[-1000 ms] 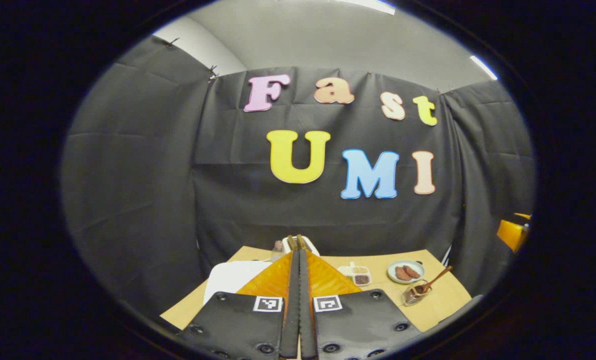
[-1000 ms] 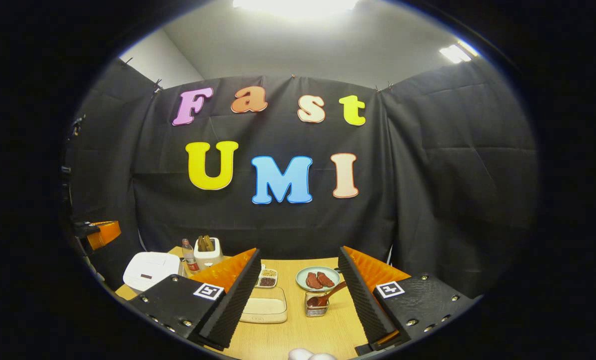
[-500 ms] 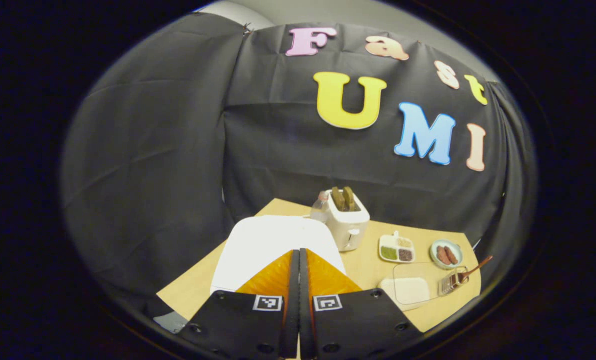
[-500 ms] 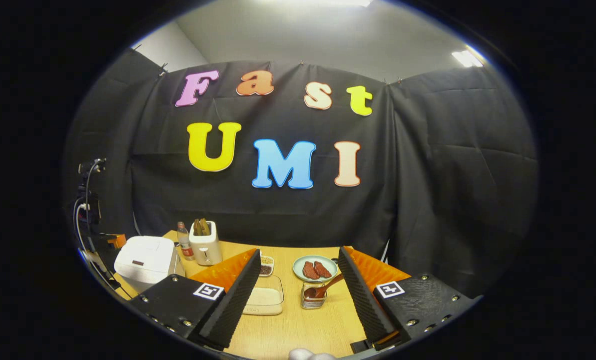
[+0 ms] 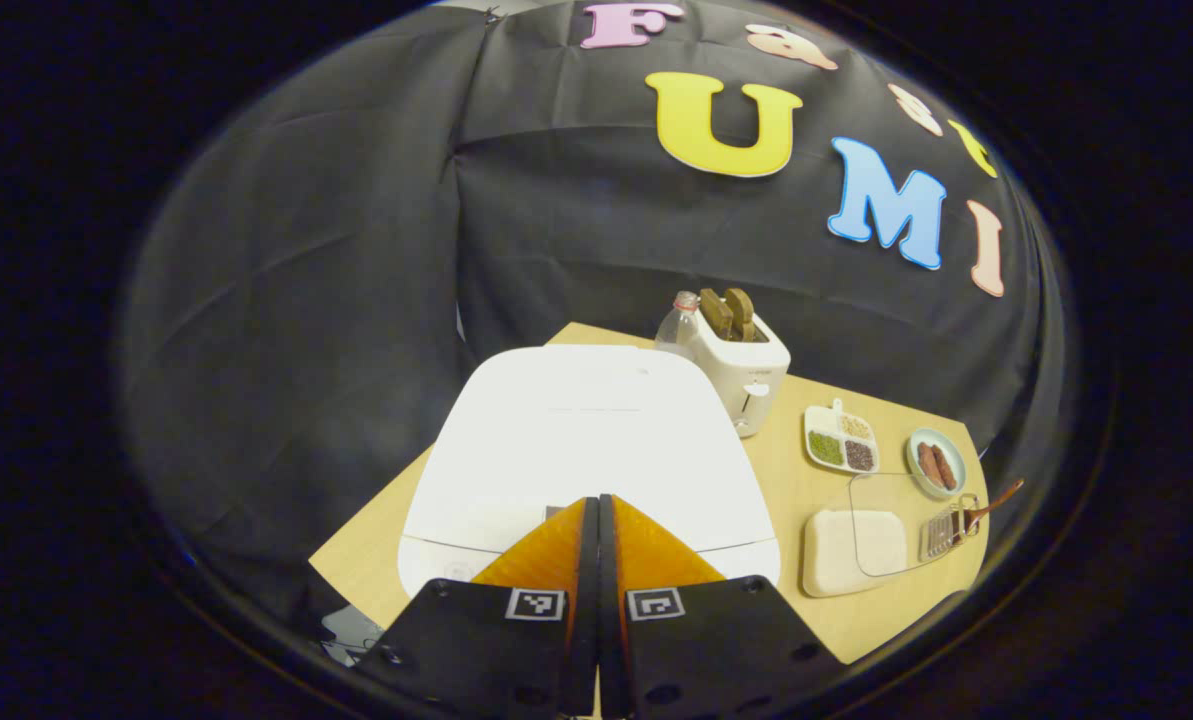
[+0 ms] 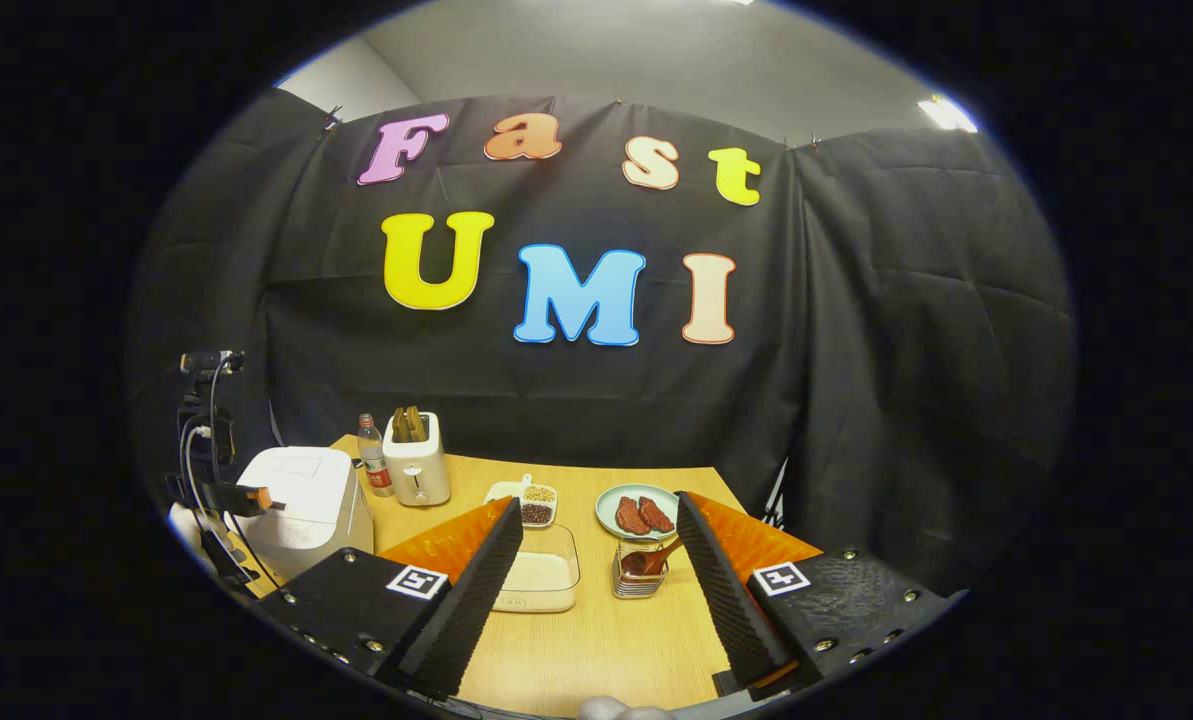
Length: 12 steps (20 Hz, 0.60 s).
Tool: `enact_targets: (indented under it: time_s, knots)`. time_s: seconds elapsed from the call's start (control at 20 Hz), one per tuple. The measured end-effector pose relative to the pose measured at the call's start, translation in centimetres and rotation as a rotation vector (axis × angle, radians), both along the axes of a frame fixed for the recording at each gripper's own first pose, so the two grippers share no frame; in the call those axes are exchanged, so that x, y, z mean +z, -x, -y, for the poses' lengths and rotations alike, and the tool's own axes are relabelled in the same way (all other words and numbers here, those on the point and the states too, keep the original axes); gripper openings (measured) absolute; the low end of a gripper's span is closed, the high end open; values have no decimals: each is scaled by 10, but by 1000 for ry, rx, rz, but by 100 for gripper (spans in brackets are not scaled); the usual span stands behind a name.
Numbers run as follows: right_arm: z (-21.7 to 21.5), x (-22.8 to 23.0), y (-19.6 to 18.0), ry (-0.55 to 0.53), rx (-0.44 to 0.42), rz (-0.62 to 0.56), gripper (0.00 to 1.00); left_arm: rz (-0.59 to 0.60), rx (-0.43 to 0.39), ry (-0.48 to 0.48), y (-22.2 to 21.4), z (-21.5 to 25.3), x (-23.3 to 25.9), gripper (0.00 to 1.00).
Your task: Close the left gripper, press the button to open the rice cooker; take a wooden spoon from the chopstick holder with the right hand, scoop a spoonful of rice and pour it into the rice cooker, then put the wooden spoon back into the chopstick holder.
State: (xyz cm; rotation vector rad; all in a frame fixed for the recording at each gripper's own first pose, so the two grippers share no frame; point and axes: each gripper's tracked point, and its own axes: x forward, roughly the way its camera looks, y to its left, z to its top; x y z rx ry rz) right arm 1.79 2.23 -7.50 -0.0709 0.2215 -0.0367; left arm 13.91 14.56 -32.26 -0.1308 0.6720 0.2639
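Your left gripper (image 5: 597,520) has dropped toward the white, smooth, rounded-square plastic rice cooker (image 5: 586,440) since a second ago; back then the cooker was a sliver behind the fingers, now its closed lid spreads wide just ahead of the tips. Fingers are pressed flat together, holding nothing; contact with the lid can't be told.

Your right gripper (image 6: 596,570) has tilted down a little, so more of the pale wood-grain table (image 6: 596,650) shows. Its ribbed fingers (image 6: 476,580) stand spread wide apart, gripping nothing, hovering over the table's near edge.

The brown wooden spoon (image 6: 656,560) sits bowl-down in the small clear ribbed chopstick holder (image 6: 638,580), handle leaning right, between your right fingers in the right gripper view and near the table's right edge in the left gripper view. Just left of the holder is the clear rectangular plastic box of white rice (image 6: 541,580). Behind them sit a round pale-green plate with two dark red slices (image 6: 636,510) and a white divided dish of beans (image 6: 526,498).

At the far edge are a white toaster with two brown slices (image 6: 416,465) and a clear plastic bottle (image 6: 370,470).

The right gripper view gives the cooker's side, at the table's left edge, with your left gripper at its front; the left gripper view gives the lid top.
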Motion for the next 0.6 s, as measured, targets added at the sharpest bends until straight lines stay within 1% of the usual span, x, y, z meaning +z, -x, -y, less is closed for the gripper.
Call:
enact_targets:
  time_s: [0.1, 0.15, 0.2, 0.25, 0.45, 0.6]
  knots:
    - [0, 0, 0, 5, 1, 3, 95, -10, 0, -7, 2, -3, -6, 9]
    - [1, 0, 0, 8, 0, 6, 95, 3, -7, -33, -2, -7, -3, 10]
    - [2, 1, 0, 8, -4, 6, 95, -8, -8, -43, 0, -6, -4, 8]
    - [3, -1, 0, 5, -4, 3, 95, 1, -15, -55, -5, -6, -3, 9]
    - [2, -3, -1, -3, -3, -5, 95, -21, 2, -32, -3, -7, -6, 9]
    - [4, -4, -1, -5, -3, -9, 95, -47, -4, -38, -4, -7, -7, 9]
